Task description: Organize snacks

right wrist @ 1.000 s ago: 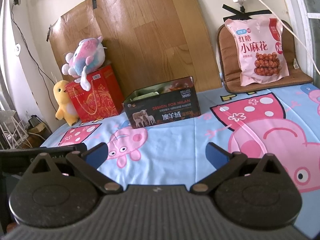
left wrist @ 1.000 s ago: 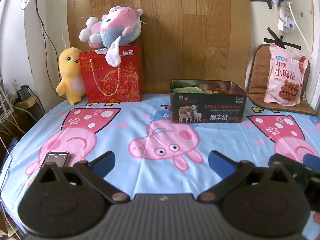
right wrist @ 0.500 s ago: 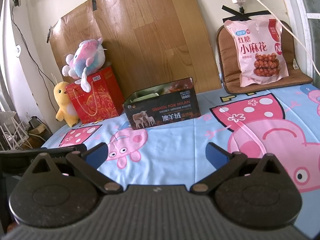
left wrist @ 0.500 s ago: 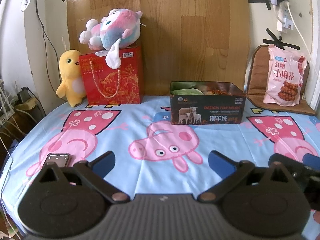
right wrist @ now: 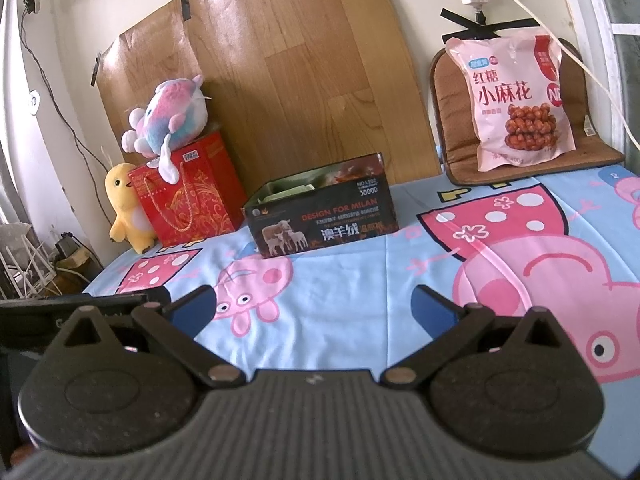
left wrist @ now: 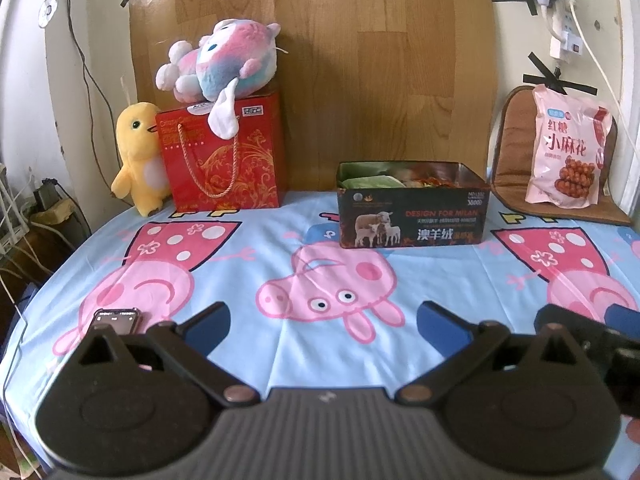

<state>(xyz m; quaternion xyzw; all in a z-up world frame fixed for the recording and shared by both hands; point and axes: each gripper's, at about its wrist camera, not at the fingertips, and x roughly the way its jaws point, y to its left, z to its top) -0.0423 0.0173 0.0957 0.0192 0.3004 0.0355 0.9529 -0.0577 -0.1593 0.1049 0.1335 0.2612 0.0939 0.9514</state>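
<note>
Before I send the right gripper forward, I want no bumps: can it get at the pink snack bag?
Probably yes. The right gripper is open and empty, the pink snack bag leans unobstructed on the brown cushion, and the dark box sits off to the left of that path.

1. A bedsheet with pink cartoon pigs on light blue covers the lower half of both views.
2. A red gift bag stands at upper left, against a wood-grain board taped to the wall.
3. A pink and blue plush toy lies on top of the bag.
4. A yellow plush chick stands touching the bag's left side.
5. A phone lies on the sheet at lower left, partly hidden.
6. A brown cushion leans at upper right.
7. A power strip, possibly with a plug in it, hangs on the wall at top right, a white cable trailing down from it.
</note>
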